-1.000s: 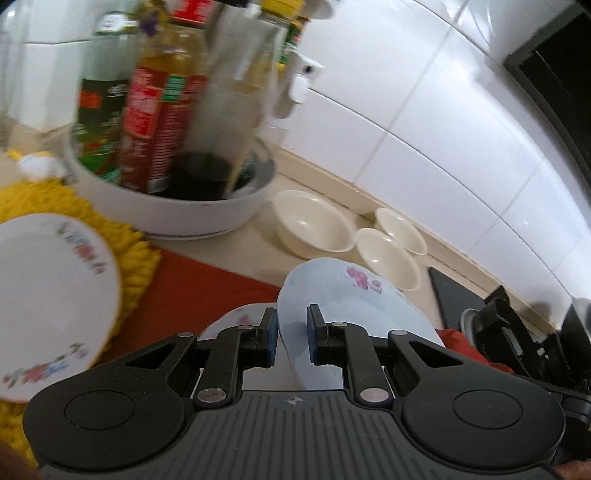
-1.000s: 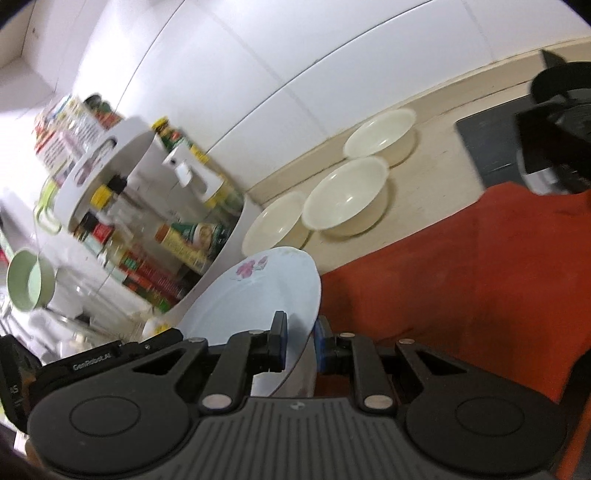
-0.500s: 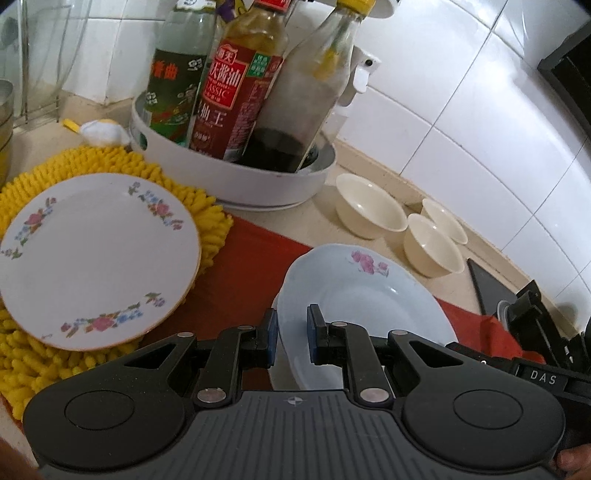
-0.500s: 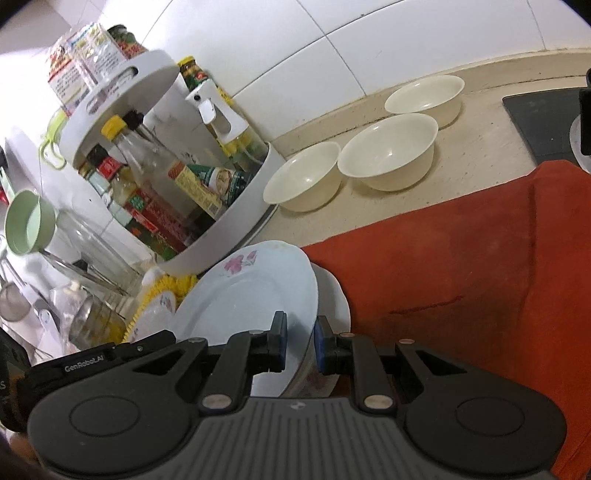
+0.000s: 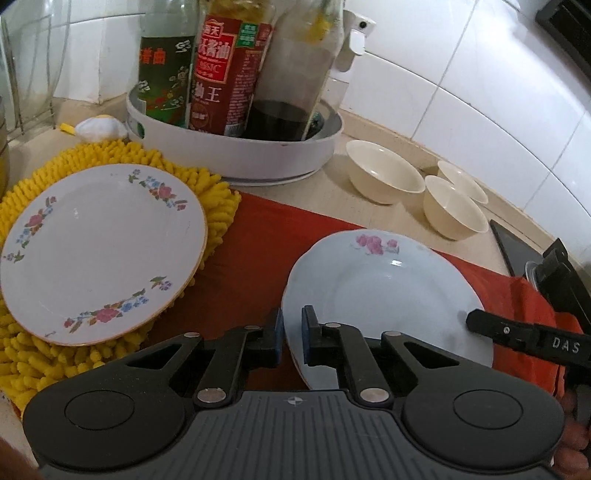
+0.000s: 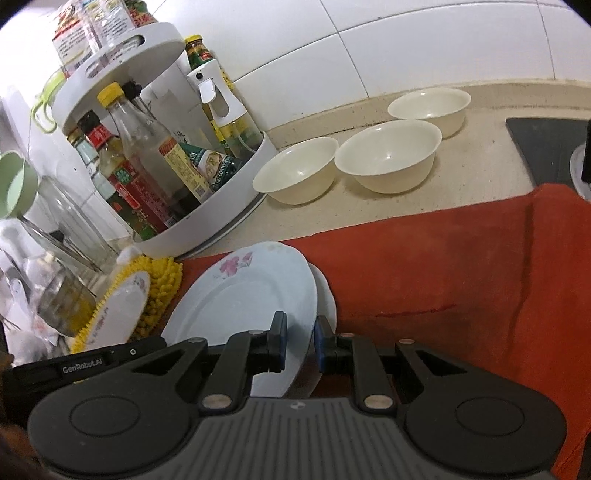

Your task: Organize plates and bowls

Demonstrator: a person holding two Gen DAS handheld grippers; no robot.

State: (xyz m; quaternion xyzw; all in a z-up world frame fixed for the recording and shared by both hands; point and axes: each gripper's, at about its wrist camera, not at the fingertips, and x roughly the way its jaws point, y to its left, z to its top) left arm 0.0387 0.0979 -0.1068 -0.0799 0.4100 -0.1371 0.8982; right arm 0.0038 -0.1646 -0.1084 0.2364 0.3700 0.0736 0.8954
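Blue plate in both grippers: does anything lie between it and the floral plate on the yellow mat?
Nothing visible does. Between the blue plate and the floral plate lies only bare red cloth. The bottle tray and bowls stand farther back.

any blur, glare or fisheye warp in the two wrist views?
Left wrist: bottle tops soft, small glare spot on blue plate, wall tile lines bowed. Right wrist: sharper; left edge with glassware washed out, counter edge curves past the bowls.

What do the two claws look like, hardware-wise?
Both alike: matte black plastic, ribbed grey base, two round hubs, silver pivot screws, blue pads on the fingertips. Left claw carries white "GenRobot.AI" lettering; right claw has "DAS". No cables or sleeves visible.
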